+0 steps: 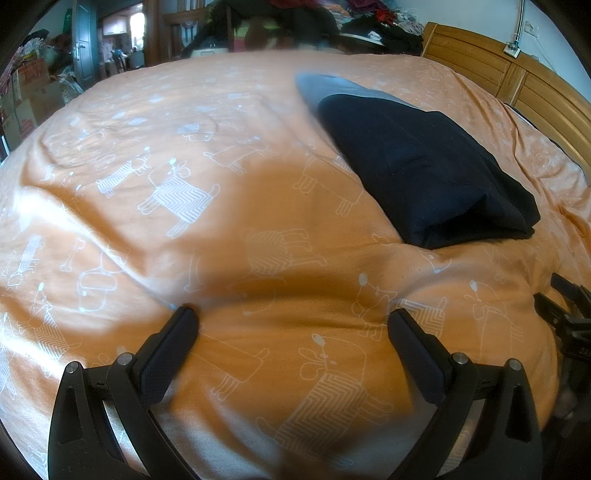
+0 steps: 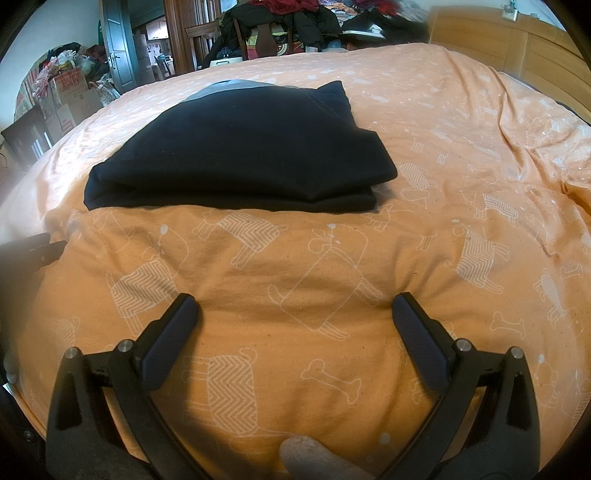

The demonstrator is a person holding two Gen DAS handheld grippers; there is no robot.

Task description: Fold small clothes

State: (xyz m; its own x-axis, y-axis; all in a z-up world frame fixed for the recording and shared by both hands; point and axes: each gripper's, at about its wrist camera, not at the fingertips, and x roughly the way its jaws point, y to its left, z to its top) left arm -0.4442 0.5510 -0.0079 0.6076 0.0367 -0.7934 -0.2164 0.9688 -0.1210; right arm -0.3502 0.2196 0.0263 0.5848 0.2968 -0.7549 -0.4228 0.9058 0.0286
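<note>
Orange bedspread [image 1: 258,206] with white dog prints, wooden headboard [image 1: 480,66] far right, cluttered room behind. Left gripper [image 1: 293,321] low over bare spread, jaws spread wide, holding nothing. Folded dark garment [image 1: 424,166] up right, well apart, grey cloth [image 1: 332,86] under its far end.

Same bedspread [image 2: 443,147], door [image 2: 114,48] at back left. Right gripper [image 2: 295,306] over bare spread, jaws spread, empty. Garment [image 2: 240,147] ahead, flat, squarely folded.

1. A home bedroom: a bed [image 2: 443,110] under an orange quilt printed with dogs and bones.
2. A wooden headboard [image 1: 480,62] at the bed's end.
3. Heaped clothes [image 2: 295,14], cardboard boxes [image 2: 70,92] and a door [image 2: 114,44] beyond.
</note>
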